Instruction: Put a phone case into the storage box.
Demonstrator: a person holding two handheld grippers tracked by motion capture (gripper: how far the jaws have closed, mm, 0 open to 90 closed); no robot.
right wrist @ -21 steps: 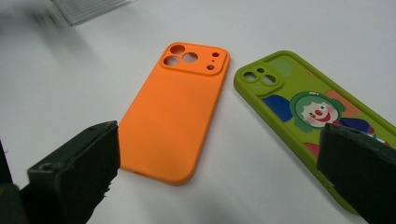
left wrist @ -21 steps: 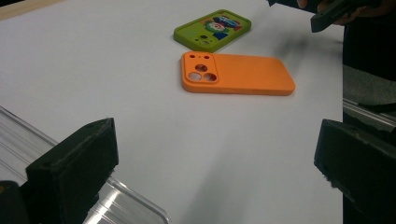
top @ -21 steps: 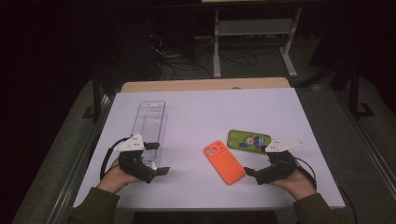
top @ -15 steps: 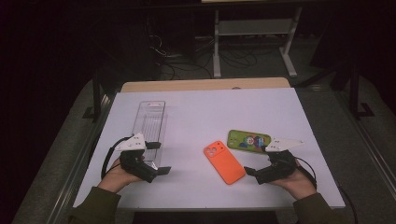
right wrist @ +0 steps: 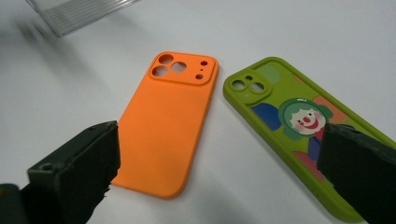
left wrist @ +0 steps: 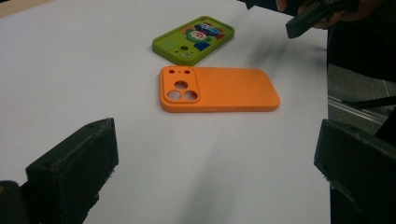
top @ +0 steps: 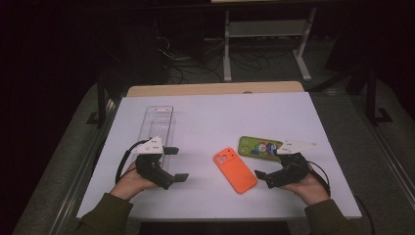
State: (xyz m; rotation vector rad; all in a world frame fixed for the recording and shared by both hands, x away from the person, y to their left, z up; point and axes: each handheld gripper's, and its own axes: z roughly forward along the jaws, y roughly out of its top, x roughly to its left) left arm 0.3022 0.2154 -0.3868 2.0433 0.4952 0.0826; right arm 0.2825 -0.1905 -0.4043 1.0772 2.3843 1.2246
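Now both tools, left tool (top: 178,164) & right tool (top: 266,169), gape empty, w/ orange case (top: 235,170) btwn them on table (top: 210,117).

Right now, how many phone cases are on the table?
2. The orange case lies in the middle near the front; the green case lies just behind it to the right, by the right gripper.

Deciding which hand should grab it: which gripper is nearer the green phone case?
Right. The right gripper sits just in front of the green phone case; the left gripper is across the table, beyond the orange phone case.
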